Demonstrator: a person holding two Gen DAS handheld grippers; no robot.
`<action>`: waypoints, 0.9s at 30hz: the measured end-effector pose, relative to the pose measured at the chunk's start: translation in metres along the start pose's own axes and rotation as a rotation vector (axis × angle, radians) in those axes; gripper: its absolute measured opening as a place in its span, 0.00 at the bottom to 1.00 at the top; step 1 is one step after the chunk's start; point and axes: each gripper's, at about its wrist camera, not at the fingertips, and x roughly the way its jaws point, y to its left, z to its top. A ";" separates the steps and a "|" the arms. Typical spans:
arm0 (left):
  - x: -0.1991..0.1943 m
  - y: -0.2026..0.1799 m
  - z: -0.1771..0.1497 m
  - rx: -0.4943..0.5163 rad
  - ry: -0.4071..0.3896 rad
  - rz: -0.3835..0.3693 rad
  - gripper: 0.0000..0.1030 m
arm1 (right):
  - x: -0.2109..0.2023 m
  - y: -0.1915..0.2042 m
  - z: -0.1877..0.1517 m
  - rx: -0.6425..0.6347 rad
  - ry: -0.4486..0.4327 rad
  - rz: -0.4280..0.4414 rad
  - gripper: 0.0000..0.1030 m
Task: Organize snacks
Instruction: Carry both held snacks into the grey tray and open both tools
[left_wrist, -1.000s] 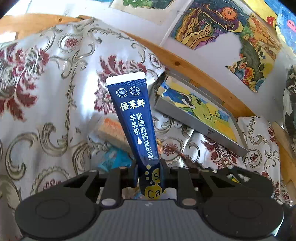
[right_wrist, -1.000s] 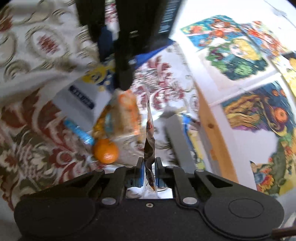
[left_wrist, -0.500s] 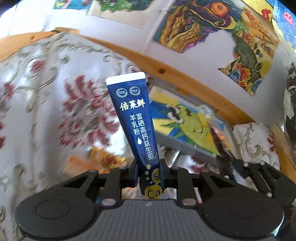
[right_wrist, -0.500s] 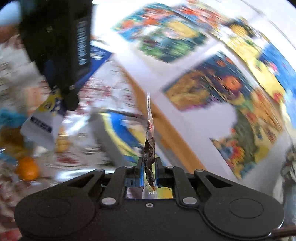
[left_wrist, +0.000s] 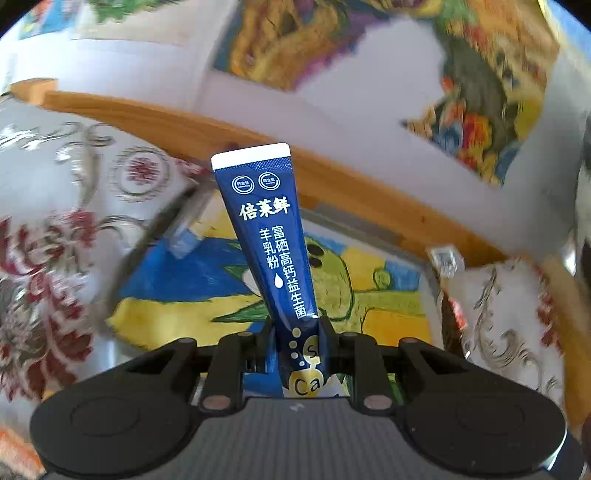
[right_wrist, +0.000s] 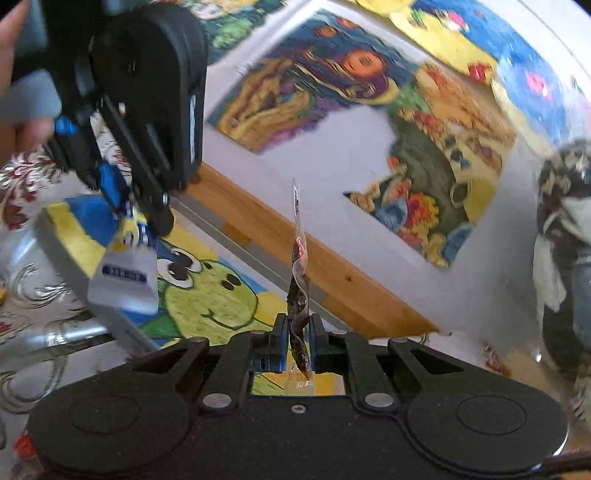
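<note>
Upright, blue sachet (left_wrist: 271, 243) lengthwise skyward

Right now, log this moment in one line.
left claw: shut on blue sachet | right claw: shut on clear packet | both above frog-painted box

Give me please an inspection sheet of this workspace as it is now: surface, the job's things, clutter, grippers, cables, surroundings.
Surface: floral tablecloth, wooden rail behind it.
Job's things: blue stick sachet upright in the left gripper; clear wrapped dark snack strip upright in the right gripper; shallow grey box with a green frog drawing inside, below both.
Clutter: blurred orange packet at the edge.
Grippers: both shut on their snacks, above the box.
Cables: nothing seen.
Surroundings: white wall with coloured drawings; black-and-white plush toy at right.
</note>
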 end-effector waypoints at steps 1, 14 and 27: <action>0.008 -0.005 0.001 0.015 0.018 0.003 0.23 | 0.005 -0.002 -0.001 0.010 0.013 0.007 0.10; 0.070 -0.014 0.002 -0.011 0.142 0.043 0.23 | 0.040 -0.012 -0.013 0.092 0.119 0.082 0.11; 0.071 -0.008 -0.005 -0.040 0.151 0.078 0.47 | 0.043 -0.007 -0.015 0.098 0.146 0.124 0.30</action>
